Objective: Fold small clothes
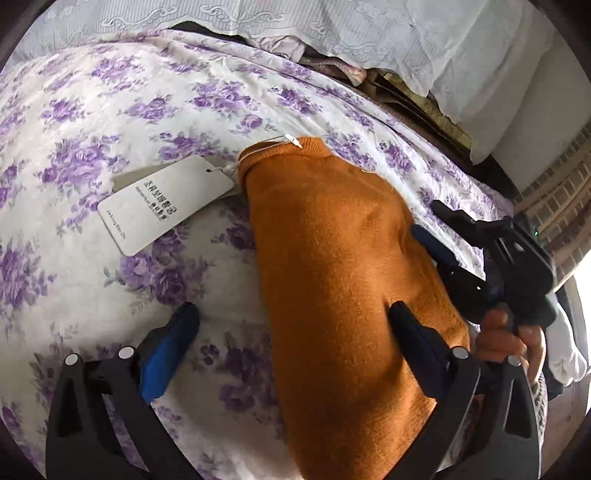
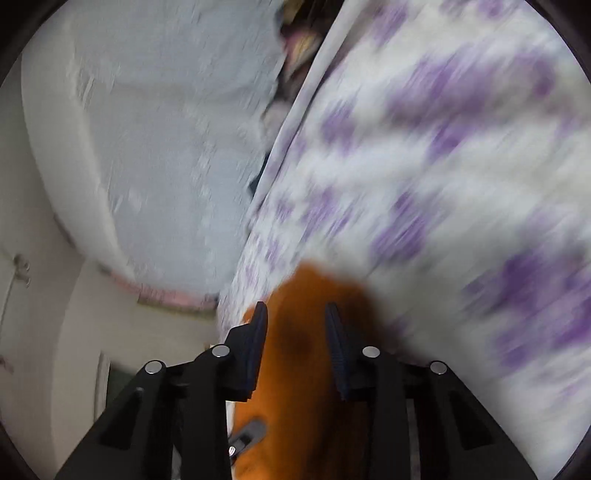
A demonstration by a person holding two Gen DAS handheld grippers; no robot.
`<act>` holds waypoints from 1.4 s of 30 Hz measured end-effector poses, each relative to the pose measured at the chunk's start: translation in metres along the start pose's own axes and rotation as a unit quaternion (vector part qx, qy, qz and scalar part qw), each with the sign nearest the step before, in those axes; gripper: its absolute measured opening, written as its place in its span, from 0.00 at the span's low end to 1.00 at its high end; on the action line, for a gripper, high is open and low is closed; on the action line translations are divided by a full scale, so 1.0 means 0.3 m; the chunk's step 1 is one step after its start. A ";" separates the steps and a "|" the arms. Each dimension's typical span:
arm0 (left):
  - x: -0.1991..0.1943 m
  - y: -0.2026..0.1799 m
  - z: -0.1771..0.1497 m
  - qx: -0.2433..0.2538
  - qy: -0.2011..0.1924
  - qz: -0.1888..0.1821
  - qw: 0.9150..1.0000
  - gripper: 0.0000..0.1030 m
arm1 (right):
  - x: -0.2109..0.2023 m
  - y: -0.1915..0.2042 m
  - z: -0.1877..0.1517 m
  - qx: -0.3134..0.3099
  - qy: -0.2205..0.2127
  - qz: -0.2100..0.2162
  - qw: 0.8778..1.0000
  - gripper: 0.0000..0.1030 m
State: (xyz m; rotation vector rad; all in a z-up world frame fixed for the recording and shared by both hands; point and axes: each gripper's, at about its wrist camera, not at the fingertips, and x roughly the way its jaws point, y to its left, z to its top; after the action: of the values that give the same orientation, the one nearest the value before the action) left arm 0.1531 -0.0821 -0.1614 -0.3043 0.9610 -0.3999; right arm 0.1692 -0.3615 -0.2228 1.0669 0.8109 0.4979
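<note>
An orange knit garment [image 1: 343, 280] lies folded lengthwise on a white bedsheet with purple flowers [image 1: 110, 110]. A white paper tag [image 1: 166, 206] hangs from its far end on a string. My left gripper [image 1: 291, 321] is open, its jaws wide apart; the right finger rests on the garment, the left over the sheet. My right gripper [image 1: 439, 236] shows at the garment's right edge in the left wrist view. In the blurred right wrist view my right gripper [image 2: 295, 325] has orange fabric [image 2: 295, 369] between its part-open jaws, with a gap on each side.
A pale lace-trimmed cover [image 1: 369, 33] lies beyond the bed's far edge, with a dark gap holding clutter [image 1: 332, 66]. A brick-pattern wall [image 1: 554, 199] stands at the right. A white curved cover [image 2: 147, 147] fills the left of the right wrist view.
</note>
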 end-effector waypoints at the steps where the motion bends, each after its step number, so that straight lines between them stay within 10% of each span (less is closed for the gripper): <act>1: -0.015 0.010 -0.004 -0.010 -0.004 -0.007 1.000 0.95 | -0.020 0.000 0.001 -0.004 -0.015 -0.018 1.000 0.40; 10: -0.146 0.056 -0.021 -0.034 -0.046 -0.049 0.997 0.95 | -0.063 0.233 -0.147 -0.103 0.033 0.085 0.991 0.58; 14: -0.059 0.040 -0.043 -0.019 0.004 -0.034 0.999 0.95 | 0.019 0.162 -0.207 -0.083 0.081 0.040 0.992 0.57; 17: -0.051 -0.003 -0.060 0.016 0.006 -0.007 1.000 0.96 | 0.018 0.080 -0.191 -0.049 0.076 0.037 0.995 0.35; 23: -0.103 -0.027 -0.066 0.017 -0.012 -0.040 0.999 0.95 | -0.137 0.118 -0.192 -0.061 0.022 0.029 0.997 0.63; 42: -0.081 -0.051 -0.066 0.035 -0.012 -0.021 0.999 0.95 | -0.119 0.060 -0.215 -0.079 0.021 -0.035 0.996 0.65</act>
State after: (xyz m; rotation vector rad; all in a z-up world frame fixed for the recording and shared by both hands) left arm 0.1212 -0.0861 -0.1481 -0.2658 0.9168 -0.4664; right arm 0.0967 -0.3427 -0.2100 0.8820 0.8297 0.5169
